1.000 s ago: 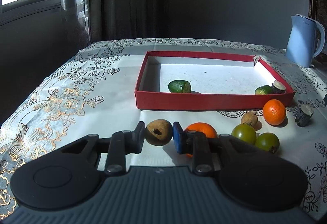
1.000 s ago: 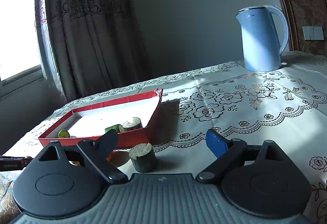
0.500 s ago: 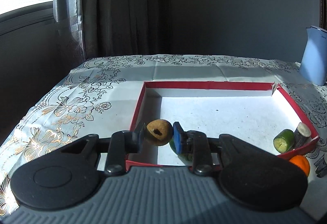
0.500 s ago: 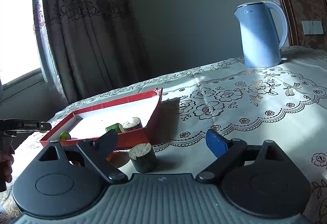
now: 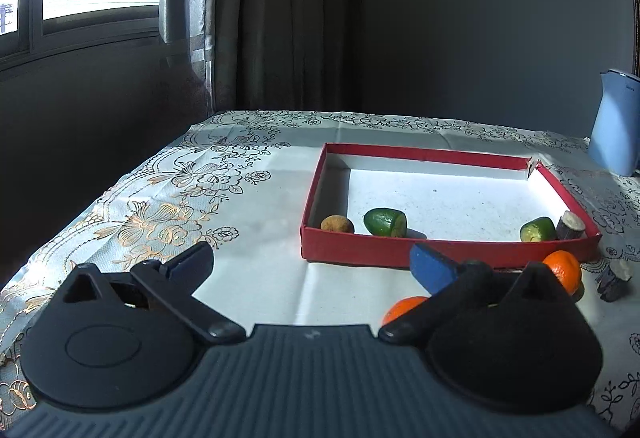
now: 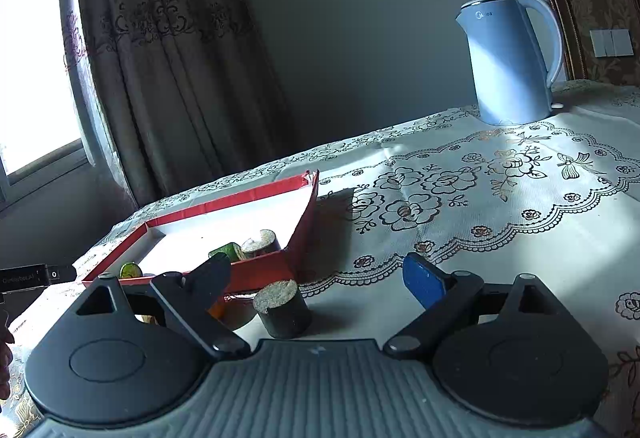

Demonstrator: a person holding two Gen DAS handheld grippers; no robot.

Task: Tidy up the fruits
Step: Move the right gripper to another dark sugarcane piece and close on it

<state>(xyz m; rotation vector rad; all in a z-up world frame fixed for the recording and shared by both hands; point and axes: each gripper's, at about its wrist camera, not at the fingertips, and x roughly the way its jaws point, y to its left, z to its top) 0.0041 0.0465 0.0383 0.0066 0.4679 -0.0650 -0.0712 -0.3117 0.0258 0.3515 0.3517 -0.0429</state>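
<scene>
Sunlit and draped in a flowered cloth, the counter (image 5: 256, 238) carried a shallow red box (image 5: 440, 253) against a dark wall and curtain. Inside the box, from the left, lay one brown kiwi (image 5: 337, 224) tucked in the near-left corner, one cut green fruit (image 5: 385, 222) beside it, then a second green piece (image 5: 538, 229) touching one dark stub (image 5: 571, 225) in the near-right corner. The fruits probably sat along the near wall because that was the easiest reach. The left gripper (image 5: 310, 266) had just been opening and stood spread and empty before the box. Two oranges (image 5: 563, 272) waited outside. The right gripper (image 6: 316, 280) was spread wide around one dark cylinder (image 6: 282, 308), not pinching it.
</scene>
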